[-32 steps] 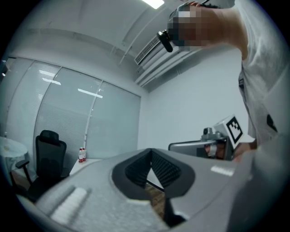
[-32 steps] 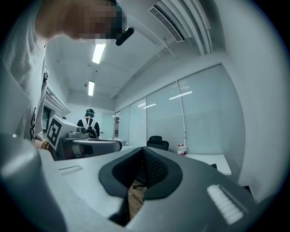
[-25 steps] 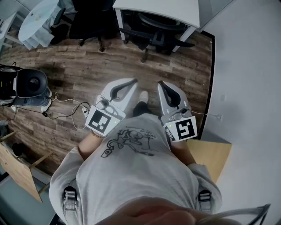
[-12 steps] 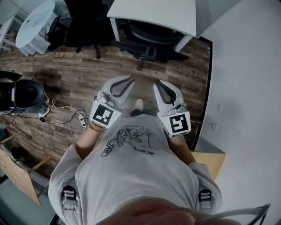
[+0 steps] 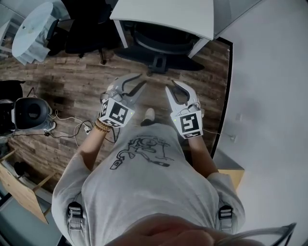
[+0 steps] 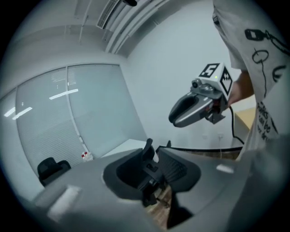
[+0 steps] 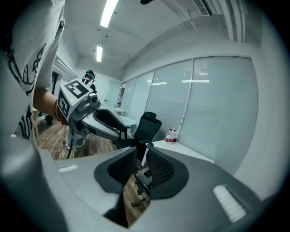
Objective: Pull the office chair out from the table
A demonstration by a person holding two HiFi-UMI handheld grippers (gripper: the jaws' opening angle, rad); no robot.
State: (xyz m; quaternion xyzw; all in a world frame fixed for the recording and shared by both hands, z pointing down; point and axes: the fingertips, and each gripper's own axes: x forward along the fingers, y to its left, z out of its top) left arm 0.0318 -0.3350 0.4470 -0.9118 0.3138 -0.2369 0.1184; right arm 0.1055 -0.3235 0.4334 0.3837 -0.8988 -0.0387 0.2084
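wood-plank floor (image 5: 72,81) under you: the white table (image 5: 173,14) stands on it at the top of the head view, with the office chair (image 5: 159,41) tucked beneath, its base on the planks. a second black chair (image 5: 89,29) and a round table (image 5: 31,29) stand at top left. to your left sits a grey device (image 5: 31,113) with loose cables (image 5: 79,127) on the planks beside it, and a wooden board (image 5: 19,185) at lower left.
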